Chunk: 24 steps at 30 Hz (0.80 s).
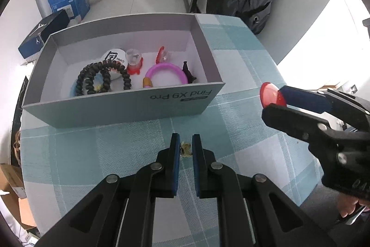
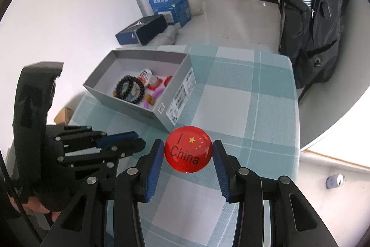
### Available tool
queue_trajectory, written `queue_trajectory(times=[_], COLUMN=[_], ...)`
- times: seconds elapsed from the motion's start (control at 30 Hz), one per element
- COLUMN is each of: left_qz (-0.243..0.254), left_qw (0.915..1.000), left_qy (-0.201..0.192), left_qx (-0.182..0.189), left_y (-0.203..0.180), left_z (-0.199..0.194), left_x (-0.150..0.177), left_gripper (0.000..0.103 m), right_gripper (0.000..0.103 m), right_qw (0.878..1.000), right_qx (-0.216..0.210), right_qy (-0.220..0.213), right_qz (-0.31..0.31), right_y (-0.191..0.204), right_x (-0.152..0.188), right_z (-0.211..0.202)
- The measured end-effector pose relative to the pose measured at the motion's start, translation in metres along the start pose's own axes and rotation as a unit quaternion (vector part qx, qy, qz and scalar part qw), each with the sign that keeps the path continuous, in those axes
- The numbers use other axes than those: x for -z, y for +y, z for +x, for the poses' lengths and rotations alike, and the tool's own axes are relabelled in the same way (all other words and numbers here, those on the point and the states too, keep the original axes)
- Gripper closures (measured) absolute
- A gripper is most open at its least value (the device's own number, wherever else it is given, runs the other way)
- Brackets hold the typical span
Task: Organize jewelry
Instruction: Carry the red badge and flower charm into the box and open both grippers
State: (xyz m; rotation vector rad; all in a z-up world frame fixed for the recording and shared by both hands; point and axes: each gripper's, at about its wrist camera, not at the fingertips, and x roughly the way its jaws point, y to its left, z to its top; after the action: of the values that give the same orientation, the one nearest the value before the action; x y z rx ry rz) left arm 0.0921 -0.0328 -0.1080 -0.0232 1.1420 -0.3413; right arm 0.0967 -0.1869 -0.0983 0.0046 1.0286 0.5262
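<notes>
Grey cardboard box (image 1: 129, 105) ahead of both jaws, one only, holding several trinkets already. Right gripper (image 2: 187, 152): jaws pinching one red badge (image 2: 187, 152) by its rim; best kept level, carried over the wall, released low. Left gripper (image 1: 185, 147): jaws spread astride one small gold piece (image 1: 185, 149) on the tabletop (image 1: 231, 131), not yet clamped; close gently.

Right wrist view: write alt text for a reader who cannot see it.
The right claw grips a round red badge reading "I China" above a teal checked tablecloth. Behind it, an open grey box holds a black bead bracelet and other trinkets. The left claw is at the left.
</notes>
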Motion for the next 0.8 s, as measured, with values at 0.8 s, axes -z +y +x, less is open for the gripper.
queue_trajectory(times=[0.8], left_qz=[-0.122], left_qw=[0.986], left_qy=[-0.101], left_qx=[0.054], left_y=[0.056], left_z=[-0.081], left_x=[-0.063], left_gripper=[0.097], right_gripper=[0.061], right_qw=[0.997], right_qx=[-0.046], right_qy=[-0.06], right_qz=[0.026], right_y=[0.034], right_x=[-0.065], right_z=[-0.034])
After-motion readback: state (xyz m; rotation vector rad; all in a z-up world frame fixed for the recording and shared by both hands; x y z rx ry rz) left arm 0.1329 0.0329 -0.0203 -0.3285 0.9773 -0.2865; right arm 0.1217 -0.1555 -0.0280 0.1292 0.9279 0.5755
